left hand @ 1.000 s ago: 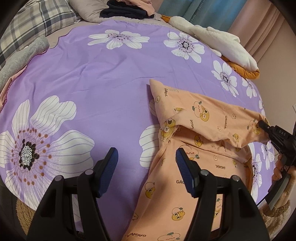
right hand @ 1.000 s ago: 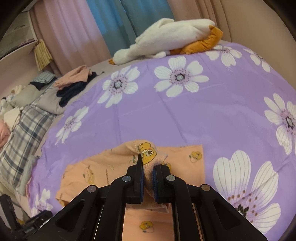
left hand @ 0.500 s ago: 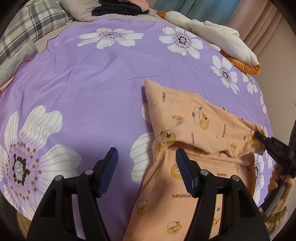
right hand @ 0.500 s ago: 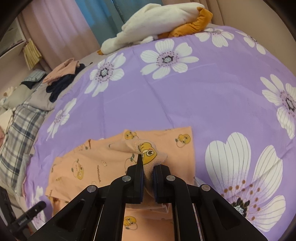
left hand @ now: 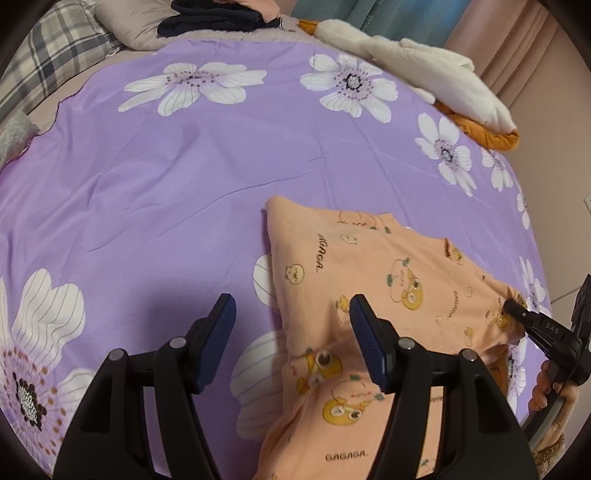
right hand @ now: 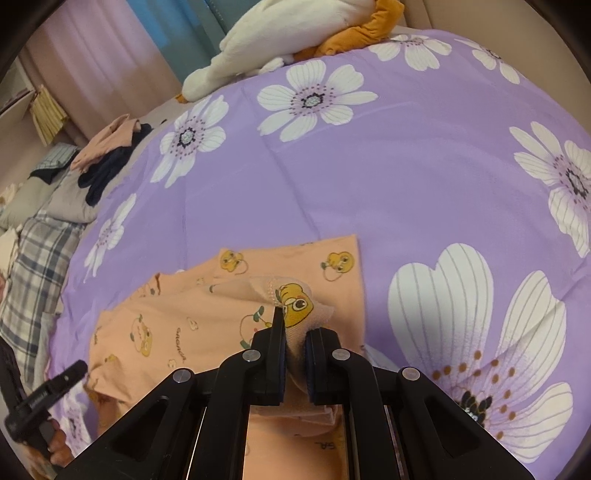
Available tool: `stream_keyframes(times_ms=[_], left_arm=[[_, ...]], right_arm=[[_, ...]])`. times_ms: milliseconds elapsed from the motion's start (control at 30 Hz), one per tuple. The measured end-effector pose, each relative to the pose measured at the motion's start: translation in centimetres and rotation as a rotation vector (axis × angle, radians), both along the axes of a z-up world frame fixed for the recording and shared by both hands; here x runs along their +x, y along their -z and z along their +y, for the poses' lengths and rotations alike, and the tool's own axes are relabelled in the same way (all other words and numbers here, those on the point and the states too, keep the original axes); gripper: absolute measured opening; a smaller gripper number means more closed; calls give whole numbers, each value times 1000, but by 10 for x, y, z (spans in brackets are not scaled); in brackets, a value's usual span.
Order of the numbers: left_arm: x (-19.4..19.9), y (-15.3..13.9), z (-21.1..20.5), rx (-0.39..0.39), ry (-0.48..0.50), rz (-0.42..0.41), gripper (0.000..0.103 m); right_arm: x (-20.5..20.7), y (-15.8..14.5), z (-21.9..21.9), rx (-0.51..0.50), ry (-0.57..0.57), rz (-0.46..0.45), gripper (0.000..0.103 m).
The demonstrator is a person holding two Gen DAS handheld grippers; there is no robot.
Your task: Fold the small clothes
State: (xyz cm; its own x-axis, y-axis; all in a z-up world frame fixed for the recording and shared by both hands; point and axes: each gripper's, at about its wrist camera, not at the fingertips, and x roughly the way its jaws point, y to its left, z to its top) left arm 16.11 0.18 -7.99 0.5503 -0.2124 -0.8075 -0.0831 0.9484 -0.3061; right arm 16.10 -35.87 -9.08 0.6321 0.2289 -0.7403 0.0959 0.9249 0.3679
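Observation:
A small peach garment printed with yellow cartoon figures lies partly folded on the purple flowered bedspread. My left gripper is open and empty, hovering over the garment's left edge. My right gripper is shut on a bunched corner of the peach garment and holds it lifted over the rest of the cloth. The right gripper also shows at the right edge of the left wrist view, and the left gripper at the lower left of the right wrist view.
A white and orange plush blanket pile lies at the bed's far right. Dark and pink clothes sit on a plaid pillow at the far left. Curtains hang behind the bed.
My right gripper has carried the pinched corner further across the garment, laying more cloth over itself. My left gripper has moved forward over the bed, still open.

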Motion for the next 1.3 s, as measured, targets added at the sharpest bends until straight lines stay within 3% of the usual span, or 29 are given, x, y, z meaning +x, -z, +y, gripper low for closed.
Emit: stream_keyframes(times_ms=[100, 433, 600, 667, 733, 1133, 1200, 1233, 1300], left_arm=[[8, 10, -6, 37, 6, 40, 58], [16, 31, -9, 100, 14, 75, 63], [16, 33, -10, 117, 17, 70, 63], [14, 31, -11, 121, 13, 71, 63], [11, 29, -11, 111, 13, 70, 61], [-14, 30, -8, -14, 28, 76, 61], [-13, 31, -10, -19, 30, 75, 59], [-12, 31, -11, -20, 29, 75, 57], [-11, 32, -14, -38, 42, 65, 41]], right_arm=[[4, 10, -2, -1, 4, 36, 9], [6, 27, -10, 36, 27, 80, 9], [-2, 21, -15, 37, 53, 76, 25], [-8, 16, -17, 7, 76, 65, 43], [-15, 11, -20, -11, 87, 44, 46], [-52, 19, -21, 81, 51, 36, 46], [-52, 19, -20, 85, 54, 25, 42], [-51, 19, -19, 85, 50, 22, 34], [-46, 22, -18, 107, 41, 30, 26]])
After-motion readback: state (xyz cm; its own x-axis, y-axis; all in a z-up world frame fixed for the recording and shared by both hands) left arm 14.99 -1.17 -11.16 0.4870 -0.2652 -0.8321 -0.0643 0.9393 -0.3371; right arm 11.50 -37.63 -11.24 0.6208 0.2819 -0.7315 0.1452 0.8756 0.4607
